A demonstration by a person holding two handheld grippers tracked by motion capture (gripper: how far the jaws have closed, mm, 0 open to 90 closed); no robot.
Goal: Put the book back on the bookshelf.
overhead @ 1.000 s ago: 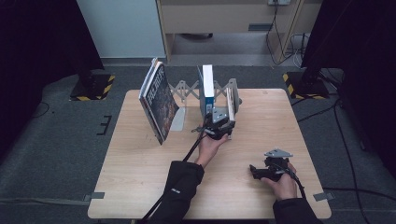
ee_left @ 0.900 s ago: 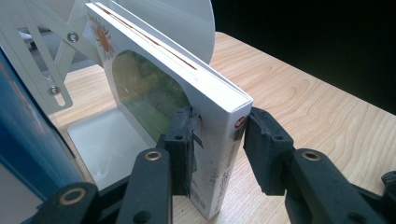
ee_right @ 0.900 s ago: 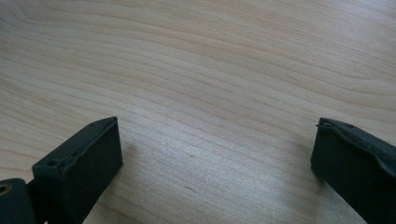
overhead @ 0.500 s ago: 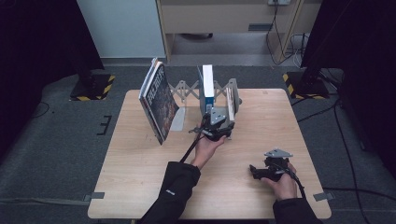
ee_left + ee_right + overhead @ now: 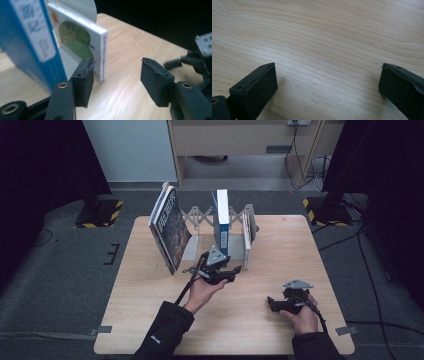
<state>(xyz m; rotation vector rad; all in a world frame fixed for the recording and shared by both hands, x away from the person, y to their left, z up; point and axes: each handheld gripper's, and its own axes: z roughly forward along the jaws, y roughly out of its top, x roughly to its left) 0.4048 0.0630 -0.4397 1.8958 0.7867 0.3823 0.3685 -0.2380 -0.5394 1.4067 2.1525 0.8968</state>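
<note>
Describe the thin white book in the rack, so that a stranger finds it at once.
On the wooden table stands a grey folding rack. The thin white book stands upright at its right end, beside the taller blue book. Its cover shows a green picture.

You see a blue-spined book [image 5: 27, 47] with a white label, a white book [image 5: 82, 47] bearing a green oval picture, a dark-covered book [image 5: 172, 227], and the pale wood-grain table [image 5: 324, 37].

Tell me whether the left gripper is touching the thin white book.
Apart. In the left gripper view, the left gripper has open jaws with only bare table between them; the thin white book stands beyond.
</note>
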